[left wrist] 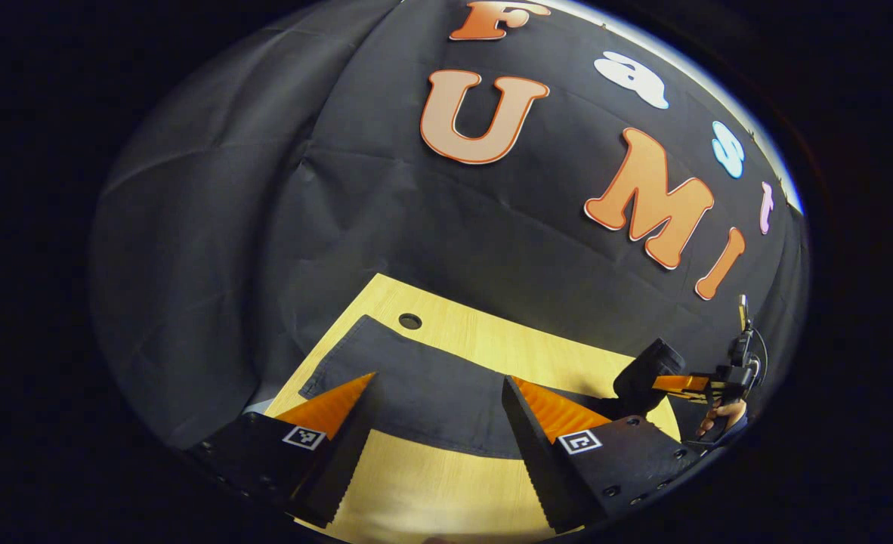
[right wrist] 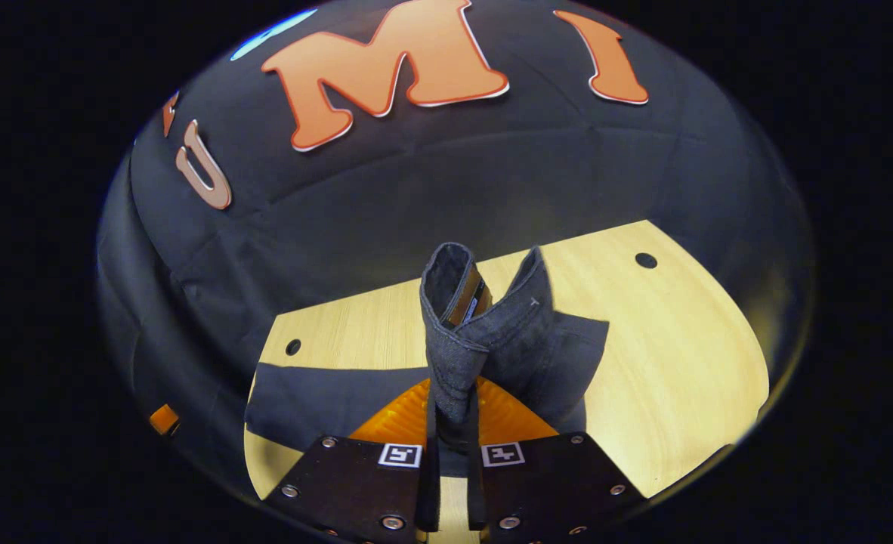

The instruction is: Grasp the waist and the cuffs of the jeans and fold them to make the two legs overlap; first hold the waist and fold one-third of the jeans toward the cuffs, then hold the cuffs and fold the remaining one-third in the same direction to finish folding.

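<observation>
Right gripper view: right gripper (right wrist: 452, 431) clamped on the bunched waist (right wrist: 465, 317) of the jeans (right wrist: 325, 397), lifted mid-frame above the wooden table (right wrist: 681, 355); denim looks heavy and limp, best pinched at the thick waistband. Left gripper (left wrist: 435, 412) spread wide, holding nothing, over the flat leg at lower centre; cuffs cut off, hard to place.

Jeans (left wrist: 431, 400): spread flat on the worktop (left wrist: 492, 340), reaching from its left side to its right.
Left tool (left wrist: 439, 446): held above the near edge of the jeans, fingers wide apart, cloth seen between them.
Right tool (right wrist: 452, 423): closed on a raised fold of the jeans, which stands up between the fingers.
Right tool, in the left gripper view (left wrist: 673, 383): at the far right end of the jeans, a hand (left wrist: 722, 415) behind it.
Booth wall (left wrist: 386, 219): behind the worktop.
</observation>
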`<state>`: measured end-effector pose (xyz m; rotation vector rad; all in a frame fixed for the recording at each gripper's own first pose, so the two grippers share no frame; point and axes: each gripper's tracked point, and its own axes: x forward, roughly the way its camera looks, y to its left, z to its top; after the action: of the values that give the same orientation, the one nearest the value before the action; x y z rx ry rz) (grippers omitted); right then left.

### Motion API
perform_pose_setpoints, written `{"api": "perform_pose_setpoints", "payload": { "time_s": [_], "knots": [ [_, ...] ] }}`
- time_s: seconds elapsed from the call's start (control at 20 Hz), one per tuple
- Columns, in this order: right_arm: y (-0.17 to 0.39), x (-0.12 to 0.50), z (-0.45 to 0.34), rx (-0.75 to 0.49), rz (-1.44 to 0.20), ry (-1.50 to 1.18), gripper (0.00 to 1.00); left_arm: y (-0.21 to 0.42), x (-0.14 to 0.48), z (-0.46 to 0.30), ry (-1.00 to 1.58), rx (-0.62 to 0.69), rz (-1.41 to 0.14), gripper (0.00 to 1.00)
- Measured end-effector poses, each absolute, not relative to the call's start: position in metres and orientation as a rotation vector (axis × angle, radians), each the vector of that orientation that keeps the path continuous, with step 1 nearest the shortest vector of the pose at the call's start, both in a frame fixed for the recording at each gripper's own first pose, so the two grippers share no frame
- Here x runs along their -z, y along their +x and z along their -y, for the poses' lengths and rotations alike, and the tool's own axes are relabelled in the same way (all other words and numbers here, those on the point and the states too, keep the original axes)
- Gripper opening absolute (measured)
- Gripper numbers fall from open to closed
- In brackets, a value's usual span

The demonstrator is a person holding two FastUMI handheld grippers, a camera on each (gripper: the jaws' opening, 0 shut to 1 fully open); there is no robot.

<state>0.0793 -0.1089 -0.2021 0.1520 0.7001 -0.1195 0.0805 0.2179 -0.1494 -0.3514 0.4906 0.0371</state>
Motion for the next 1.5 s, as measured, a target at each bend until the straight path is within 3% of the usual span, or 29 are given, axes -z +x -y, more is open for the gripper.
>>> {"api": "perform_pose_setpoints", "payload": {
  "time_s": [0.4, 0.6, 0.65, 0.7, 0.75, 1.15, 1.5],
  "knots": [
    [0.061, 0.230, 0.064, 0.078, -0.823, 0.268, 0.16, 0.070, 0.188, -0.253, -0.371, -0.058, -0.571, 0.95],
    [0.057, 0.232, 0.042, 0.006, -0.833, 0.318, 0.35, 0.075, 0.211, -0.270, -0.414, -0.072, -0.630, 0.96],
    [0.056, 0.227, 0.035, -0.021, -0.818, 0.338, 0.45, 0.077, 0.216, -0.273, -0.425, -0.072, -0.640, 0.96],
    [0.058, 0.223, 0.034, -0.024, -0.796, 0.346, 0.42, 0.079, 0.222, -0.275, -0.433, -0.073, -0.654, 0.95],
    [0.060, 0.220, 0.038, -0.015, -0.773, 0.347, 0.63, 0.082, 0.227, -0.277, -0.442, -0.078, -0.664, 0.96],
    [0.054, 0.159, 0.098, 0.120, -0.580, 0.285, 0.82, 0.124, 0.298, -0.296, -0.635, -0.155, -0.879, 0.96],
    [0.005, 0.139, 0.170, 0.265, -0.527, 0.259, 0.87, 0.142, 0.372, -0.319, -0.641, -0.384, -1.142, 0.98]
  ]
}}
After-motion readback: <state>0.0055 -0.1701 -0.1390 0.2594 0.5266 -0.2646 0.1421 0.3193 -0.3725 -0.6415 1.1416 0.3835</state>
